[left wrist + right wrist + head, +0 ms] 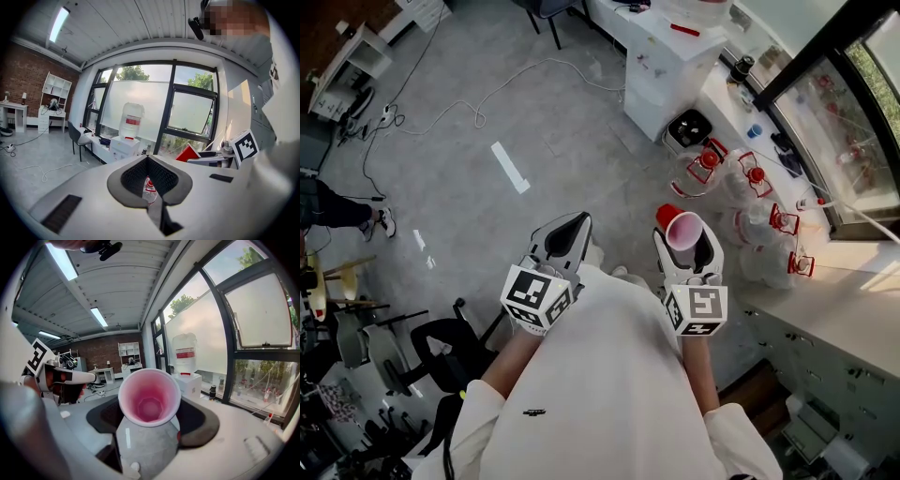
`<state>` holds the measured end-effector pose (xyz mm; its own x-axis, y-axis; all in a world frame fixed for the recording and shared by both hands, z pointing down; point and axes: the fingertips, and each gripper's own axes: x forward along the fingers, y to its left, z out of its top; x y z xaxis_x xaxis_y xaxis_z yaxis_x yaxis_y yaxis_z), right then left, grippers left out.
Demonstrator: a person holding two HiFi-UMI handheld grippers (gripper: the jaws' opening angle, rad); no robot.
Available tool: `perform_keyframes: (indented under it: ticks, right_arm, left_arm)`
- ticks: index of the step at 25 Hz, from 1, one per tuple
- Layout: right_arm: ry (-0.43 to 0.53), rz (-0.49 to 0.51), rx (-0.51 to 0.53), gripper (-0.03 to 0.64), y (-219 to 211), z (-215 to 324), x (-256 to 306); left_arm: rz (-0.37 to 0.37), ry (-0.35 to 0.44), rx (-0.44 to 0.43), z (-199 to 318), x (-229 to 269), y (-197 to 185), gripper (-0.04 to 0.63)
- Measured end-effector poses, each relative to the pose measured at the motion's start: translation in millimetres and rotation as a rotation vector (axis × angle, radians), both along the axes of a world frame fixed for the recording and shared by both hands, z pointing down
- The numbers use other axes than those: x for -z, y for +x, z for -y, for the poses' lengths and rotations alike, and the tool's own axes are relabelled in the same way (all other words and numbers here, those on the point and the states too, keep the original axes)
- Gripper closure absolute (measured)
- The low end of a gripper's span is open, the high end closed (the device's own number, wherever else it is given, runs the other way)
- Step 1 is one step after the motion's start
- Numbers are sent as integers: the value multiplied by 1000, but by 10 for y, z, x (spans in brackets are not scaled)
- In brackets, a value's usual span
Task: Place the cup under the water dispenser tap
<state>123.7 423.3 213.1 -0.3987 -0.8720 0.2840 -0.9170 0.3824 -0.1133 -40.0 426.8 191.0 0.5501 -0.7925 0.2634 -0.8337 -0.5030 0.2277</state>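
Observation:
A red cup (680, 228) with a pale pink inside lies tilted between the jaws of my right gripper (685, 242), which is shut on it. In the right gripper view the cup's mouth (149, 397) faces the camera and hides the jaw tips. The white water dispenser (661, 66) stands far ahead by the window, with a big bottle (185, 355) on top; its tap is too small to make out. My left gripper (571, 228) is level beside the right one, shut and holding nothing. The dispenser (125, 143) shows beyond its tips in the left gripper view.
Several clear water jugs with red caps (750, 202) crowd the floor under the window, next to a black bin (689, 127). A white counter (853, 309) runs along the right. Cables (487, 94) trail over the grey floor. Office chairs (431, 347) stand at lower left.

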Motion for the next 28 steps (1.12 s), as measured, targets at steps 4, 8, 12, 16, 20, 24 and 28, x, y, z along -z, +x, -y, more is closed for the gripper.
perform_keyframes:
  ticks: [4, 8, 12, 16, 20, 24, 28]
  right_arm:
    - [13, -1, -1, 268, 30, 203, 36]
    - [16, -9, -10, 268, 51, 494, 15]
    - [11, -17, -24, 268, 47, 900, -22]
    - [-7, -10, -59, 268, 40, 1380, -13]
    - [-16, -19, -75, 268, -43, 1899, 65]
    - [-25, -18, -112, 268, -81, 2433, 118]
    - [-43, -5, -139, 268, -203, 2949, 132]
  left_arm:
    - [0, 3, -11, 212, -10, 45, 589]
    - [-14, -6, -32, 511, -88, 108, 589]
    - [-28, -11, -57, 975, -149, 143, 589]
    - [-37, -12, -83, 1557, -138, 131, 589]
    - [-47, -15, -104, 2147, -62, 73, 589]
    - [-52, -24, -135, 2709, -13, 22, 589]
    - [-68, -44, -149, 3240, -12, -109, 589]
